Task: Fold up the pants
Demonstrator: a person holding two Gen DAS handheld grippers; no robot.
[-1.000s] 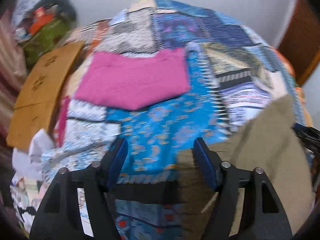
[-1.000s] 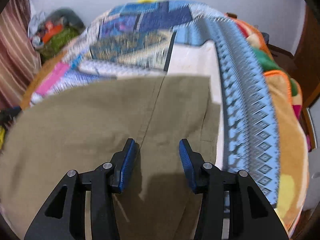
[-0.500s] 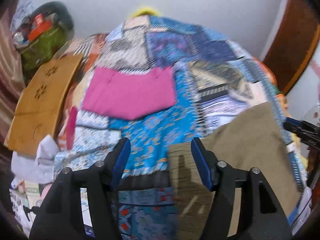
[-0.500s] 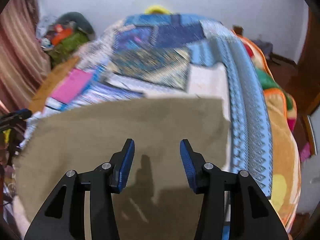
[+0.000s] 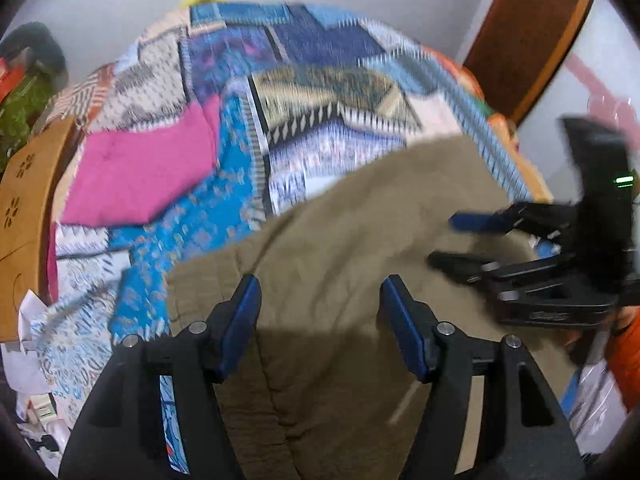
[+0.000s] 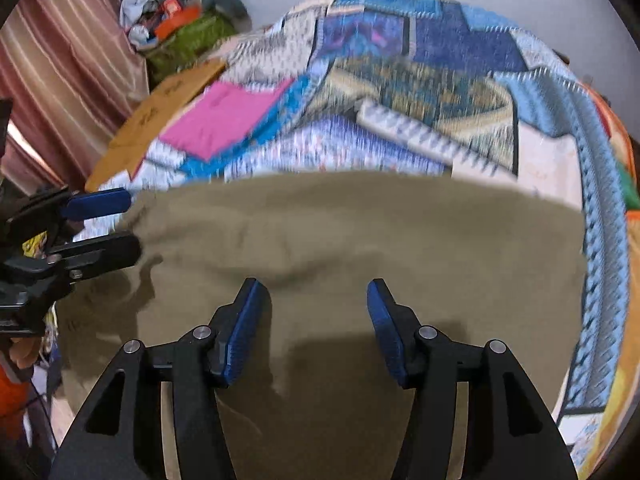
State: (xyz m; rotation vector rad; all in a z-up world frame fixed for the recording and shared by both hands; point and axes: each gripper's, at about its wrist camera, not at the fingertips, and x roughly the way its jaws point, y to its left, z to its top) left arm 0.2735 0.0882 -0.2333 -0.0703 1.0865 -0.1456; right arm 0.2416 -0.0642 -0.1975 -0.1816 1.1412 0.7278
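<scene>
Olive-khaki pants (image 5: pixel 360 248) lie flat on a patchwork quilt (image 5: pixel 248 64) on a bed; they also fill the lower half of the right wrist view (image 6: pixel 360 240). My left gripper (image 5: pixel 318 308) is open and empty above the pants near their left edge; it also shows at the left of the right wrist view (image 6: pixel 100 224). My right gripper (image 6: pixel 314 316) is open and empty above the middle of the pants; it also shows at the right of the left wrist view (image 5: pixel 444 240).
A folded pink garment (image 5: pixel 140 176) lies on the quilt at the far left (image 6: pixel 224 120). A brown cardboard sheet (image 5: pixel 24 216) leans at the bed's left side. A pile of bags (image 6: pixel 184 28) sits by a striped curtain (image 6: pixel 60 80). A wooden door (image 5: pixel 528 32) stands at the right.
Both grippers have moved back and inward over the pants, so each now sees the other. The pants fill more of both views. Both stay open.
</scene>
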